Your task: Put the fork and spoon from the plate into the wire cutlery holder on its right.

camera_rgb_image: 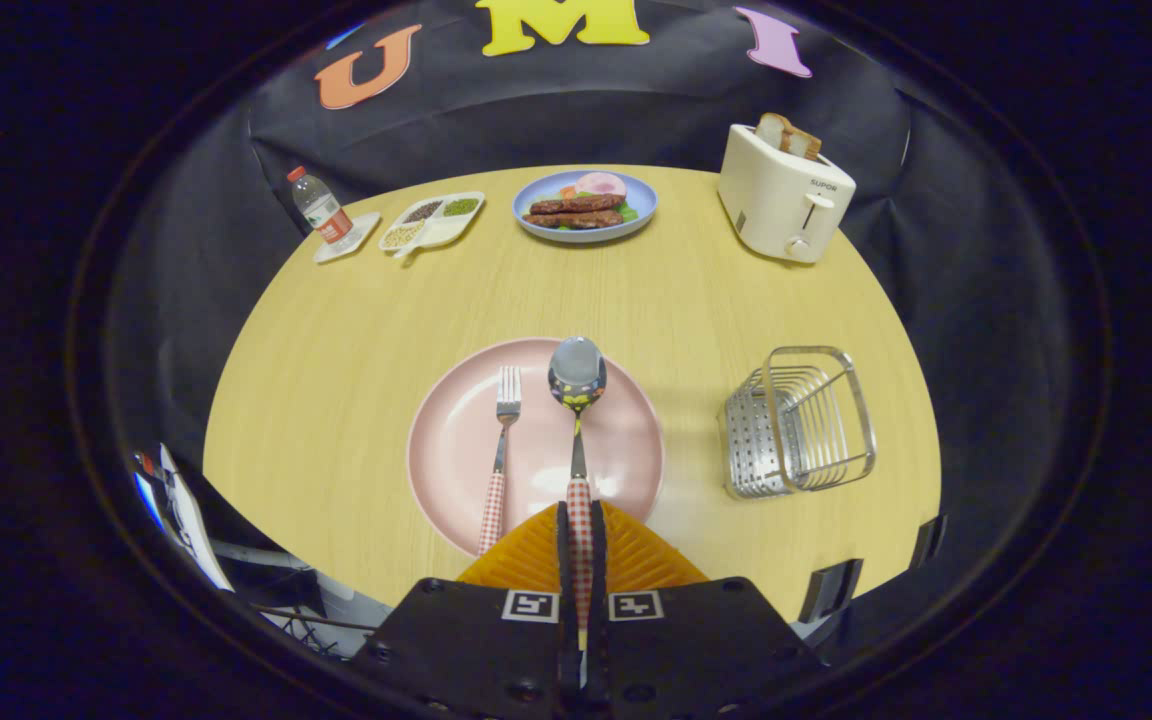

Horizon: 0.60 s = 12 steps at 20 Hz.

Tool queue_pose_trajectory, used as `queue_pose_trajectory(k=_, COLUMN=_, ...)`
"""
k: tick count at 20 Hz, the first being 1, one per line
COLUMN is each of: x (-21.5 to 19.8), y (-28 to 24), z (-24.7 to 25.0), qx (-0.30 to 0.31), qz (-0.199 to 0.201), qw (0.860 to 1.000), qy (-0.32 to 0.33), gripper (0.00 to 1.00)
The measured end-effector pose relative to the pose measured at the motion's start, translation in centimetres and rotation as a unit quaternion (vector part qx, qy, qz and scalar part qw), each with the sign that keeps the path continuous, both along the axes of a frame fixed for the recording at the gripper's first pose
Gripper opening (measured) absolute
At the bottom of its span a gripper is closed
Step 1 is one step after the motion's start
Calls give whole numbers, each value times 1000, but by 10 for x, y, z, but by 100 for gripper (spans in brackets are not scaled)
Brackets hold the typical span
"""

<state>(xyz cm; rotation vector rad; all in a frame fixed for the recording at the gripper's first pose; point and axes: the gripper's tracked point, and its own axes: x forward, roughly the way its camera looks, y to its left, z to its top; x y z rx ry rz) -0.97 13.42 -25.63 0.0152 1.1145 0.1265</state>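
The gripper (581,520) has its fingers pinched on the red-and-white checked handle of the steel spoon (577,400), whose bowl points away over the round pink plate (456,440); whether the bowl rests on the plate or is already clear of it cannot be told. The matching checked-handle fork (499,455) lies just beside it on the plate, untouched. The silver wire cutlery holder (798,422) stands well apart on the pale wooden counter (336,330). The hold looks to sit far back on the handle, so the long front end may droop or twist as it swings across. The holder also looks light, so a spoon bowl catching its rim could push it over or along.
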Motion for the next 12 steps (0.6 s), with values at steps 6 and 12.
queue_pose_trajectory(k=6, x=6, y=-75, z=78, qx=-32, qz=27, qw=999, qy=23, gripper=3)
queue_pose_trajectory(k=12, x=4, y=-138, z=90, qx=-39, qz=25, qw=992, qy=120, gripper=3)
